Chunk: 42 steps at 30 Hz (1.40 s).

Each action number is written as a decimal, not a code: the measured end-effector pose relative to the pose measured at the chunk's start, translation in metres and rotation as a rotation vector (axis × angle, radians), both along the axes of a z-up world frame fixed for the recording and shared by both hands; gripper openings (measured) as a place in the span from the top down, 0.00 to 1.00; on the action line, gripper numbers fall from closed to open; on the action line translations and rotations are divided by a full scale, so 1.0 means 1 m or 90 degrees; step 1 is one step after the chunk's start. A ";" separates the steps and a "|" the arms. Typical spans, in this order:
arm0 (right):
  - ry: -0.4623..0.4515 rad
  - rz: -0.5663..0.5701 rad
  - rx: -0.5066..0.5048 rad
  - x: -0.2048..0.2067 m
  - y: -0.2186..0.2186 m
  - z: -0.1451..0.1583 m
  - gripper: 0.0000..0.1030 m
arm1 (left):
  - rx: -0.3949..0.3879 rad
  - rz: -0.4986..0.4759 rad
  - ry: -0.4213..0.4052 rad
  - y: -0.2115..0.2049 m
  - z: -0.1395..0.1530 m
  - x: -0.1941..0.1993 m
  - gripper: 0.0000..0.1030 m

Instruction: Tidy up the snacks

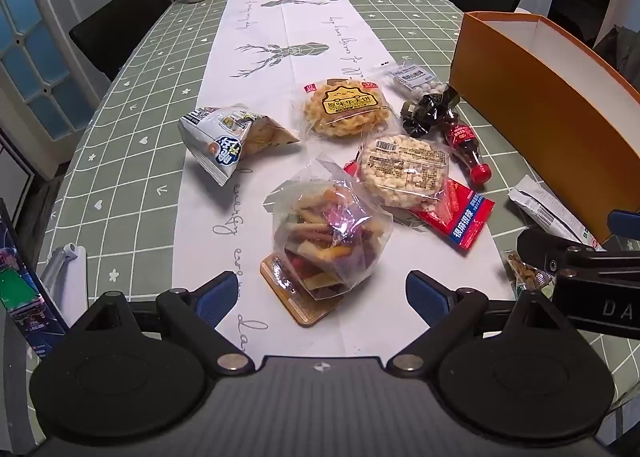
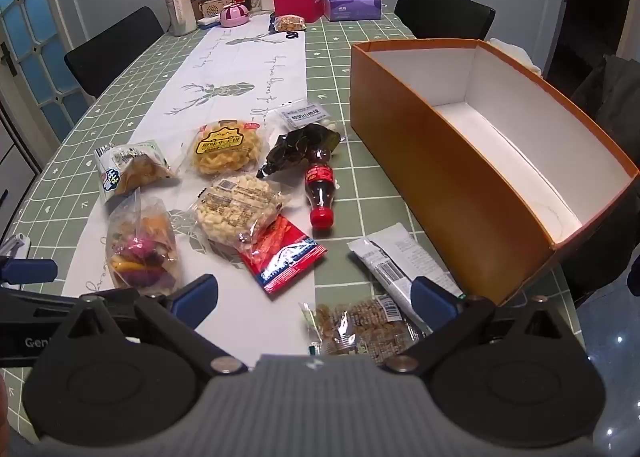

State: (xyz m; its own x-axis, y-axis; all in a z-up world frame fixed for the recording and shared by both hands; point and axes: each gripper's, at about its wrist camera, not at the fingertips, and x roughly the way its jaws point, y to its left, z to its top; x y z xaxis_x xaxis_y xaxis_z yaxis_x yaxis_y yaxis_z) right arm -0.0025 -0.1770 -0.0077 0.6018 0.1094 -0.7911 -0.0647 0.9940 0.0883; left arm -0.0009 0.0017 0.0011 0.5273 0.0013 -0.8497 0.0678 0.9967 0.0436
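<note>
Evidently nothing is packed yet: the orange box (image 2: pixel 472 177) stands empty at the table's right side, placed within reach of the loose snacks just beside it. Left gripper (image 1: pixel 322 293) hangs spread above the mixed-chip bag (image 1: pixel 330 233), seemingly framing it for pickup. Right gripper (image 2: pixel 316 297) is likewise spread, holding nothing, over the nut packet (image 2: pixel 360 327).

red packet (image 1: pixel 460 221): partly under puffed-rice pack (image 1: pixel 404 173) | orange box (image 1: pixel 540 105): cut off at right edge
</note>
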 end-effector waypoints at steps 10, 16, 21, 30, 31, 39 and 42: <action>-0.001 0.002 -0.005 0.001 0.001 -0.001 0.03 | 0.017 0.004 0.015 -0.007 -0.003 0.004 0.00; -0.002 -0.003 -0.004 0.001 -0.001 -0.002 0.03 | 0.017 0.002 0.014 -0.008 -0.004 0.003 0.00; -0.001 -0.003 -0.006 0.001 -0.001 -0.002 0.03 | 0.017 0.003 0.014 -0.010 -0.005 0.001 0.00; 0.000 -0.004 -0.007 0.002 -0.001 -0.003 0.03 | 0.012 0.000 0.016 -0.008 -0.006 0.001 0.00; -0.001 -0.003 -0.007 0.002 -0.001 -0.002 0.03 | 0.012 -0.001 0.015 -0.008 -0.006 0.000 0.00; 0.000 -0.003 -0.007 0.002 -0.001 -0.003 0.03 | 0.012 0.000 0.016 -0.008 -0.005 0.001 0.00; 0.000 -0.003 -0.006 0.002 -0.001 -0.003 0.03 | 0.012 0.000 0.016 -0.008 -0.005 0.001 0.00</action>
